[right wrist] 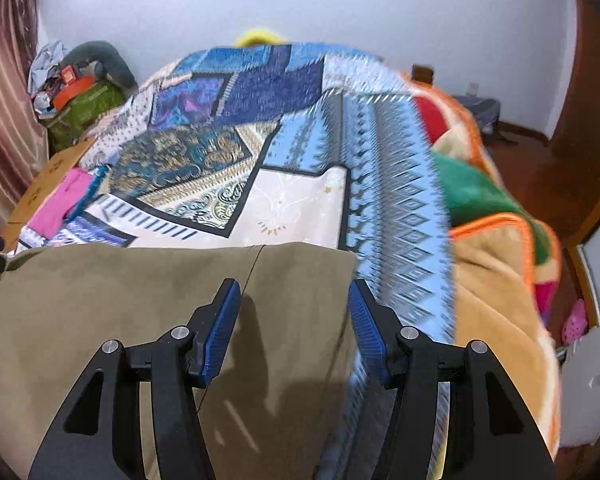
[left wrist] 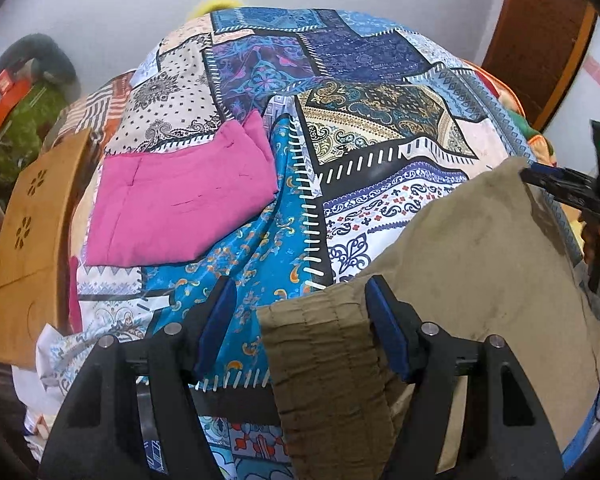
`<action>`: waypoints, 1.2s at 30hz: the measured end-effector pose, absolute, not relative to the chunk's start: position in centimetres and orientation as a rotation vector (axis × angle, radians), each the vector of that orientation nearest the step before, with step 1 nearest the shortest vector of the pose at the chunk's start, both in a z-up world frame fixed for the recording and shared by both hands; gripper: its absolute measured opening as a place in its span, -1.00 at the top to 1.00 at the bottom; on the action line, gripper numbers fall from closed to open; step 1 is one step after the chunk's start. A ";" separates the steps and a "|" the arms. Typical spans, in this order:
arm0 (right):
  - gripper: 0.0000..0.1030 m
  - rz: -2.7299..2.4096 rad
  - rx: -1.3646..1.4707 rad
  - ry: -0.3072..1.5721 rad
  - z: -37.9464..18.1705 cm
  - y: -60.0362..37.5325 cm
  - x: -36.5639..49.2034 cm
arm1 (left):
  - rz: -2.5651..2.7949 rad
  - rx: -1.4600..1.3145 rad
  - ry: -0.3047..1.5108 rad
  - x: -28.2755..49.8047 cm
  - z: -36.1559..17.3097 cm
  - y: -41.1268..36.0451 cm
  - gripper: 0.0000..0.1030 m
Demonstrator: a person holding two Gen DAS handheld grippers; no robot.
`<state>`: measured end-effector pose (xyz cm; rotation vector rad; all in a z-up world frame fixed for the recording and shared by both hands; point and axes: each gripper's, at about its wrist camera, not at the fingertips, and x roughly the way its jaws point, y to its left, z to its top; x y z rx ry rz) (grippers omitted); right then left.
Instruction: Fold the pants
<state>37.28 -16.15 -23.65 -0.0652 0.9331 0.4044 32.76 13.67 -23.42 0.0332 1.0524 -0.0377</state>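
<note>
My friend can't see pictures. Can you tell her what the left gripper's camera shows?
The open left gripper reaches over the elastic waistband of khaki pants lying on a blue patchwork bedspread. A folded pink garment lies farther back to the left, beside a wooden board.

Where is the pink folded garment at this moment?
In the left wrist view, the pink folded garment lies on the patchwork bedspread, left of centre, beside the wooden board, far from the khaki pants.
</note>
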 end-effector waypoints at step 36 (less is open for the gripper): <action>-0.08 0.537 -0.078 0.908 -17.7 -11.8 33.0 | -0.031 0.006 0.904 30.4 -16.7 12.5 -0.54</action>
